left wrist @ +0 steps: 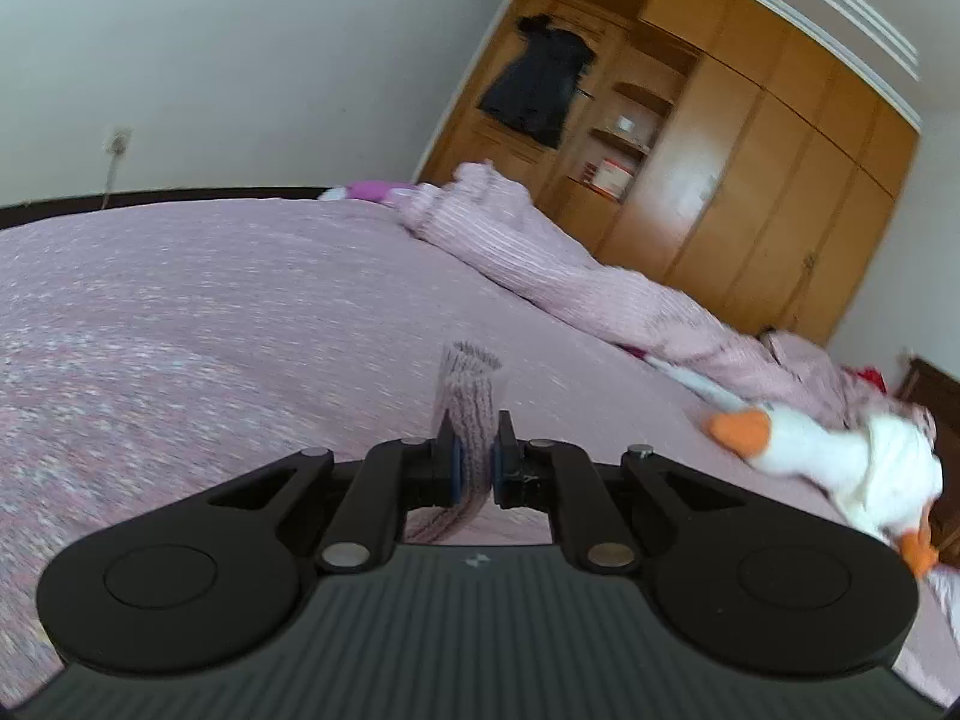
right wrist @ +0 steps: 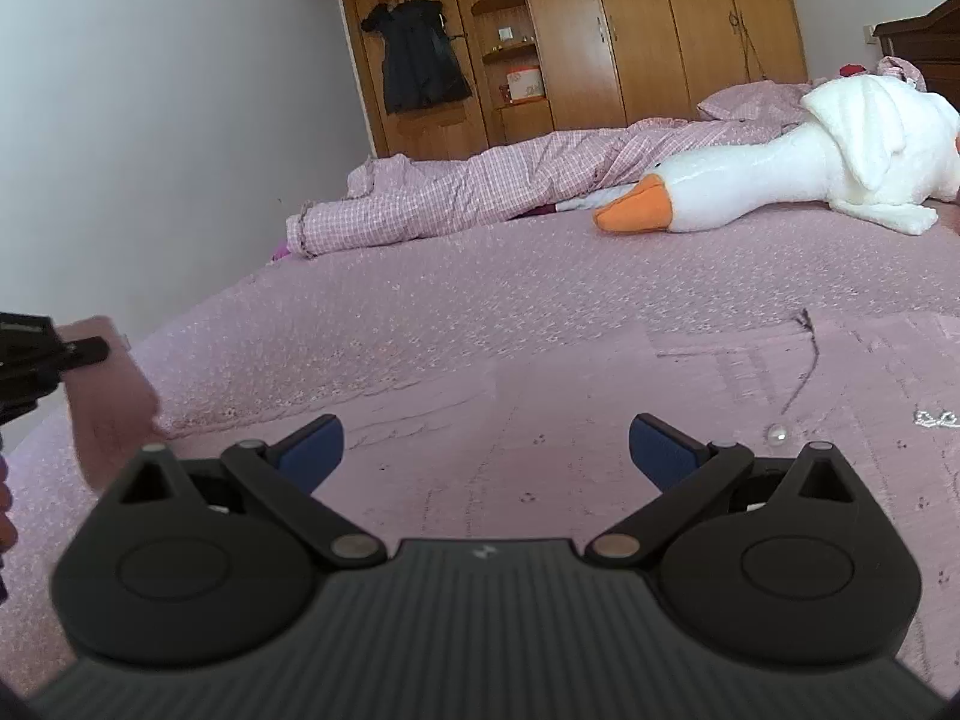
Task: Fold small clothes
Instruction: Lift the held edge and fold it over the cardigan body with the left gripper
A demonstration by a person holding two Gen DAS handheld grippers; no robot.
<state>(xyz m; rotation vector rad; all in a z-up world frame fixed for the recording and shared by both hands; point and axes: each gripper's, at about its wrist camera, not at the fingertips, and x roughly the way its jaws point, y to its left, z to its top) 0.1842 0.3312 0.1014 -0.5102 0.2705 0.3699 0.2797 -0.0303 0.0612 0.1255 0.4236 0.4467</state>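
- The left gripper [left wrist: 477,456] is clenched on a ribbed knit cuff [left wrist: 468,402], mauve-grey, which stands up between the fingers above the bed [left wrist: 210,324]; more of the same knit hangs below them.
- The right gripper [right wrist: 486,450] is released, its fingers [right wrist: 315,450] spread wide and holding nothing, low over a pink garment [right wrist: 720,420] lying flat on the bed.
- In the right view the left gripper appears at the left edge, with a blurred pink cloth [right wrist: 111,402] hanging there.
- Progress, as a judgement: early or midway. One part of the garment is lifted; no finished fold or stack shows.
- Left to do: probably bring the cuff over, lay it down, smooth it.
- Hard to tell: whether cuff and flat garment are one piece; the left view is motion-blurred.
- A plush goose [right wrist: 810,162] and a rumpled quilt [right wrist: 480,186] lie well beyond.
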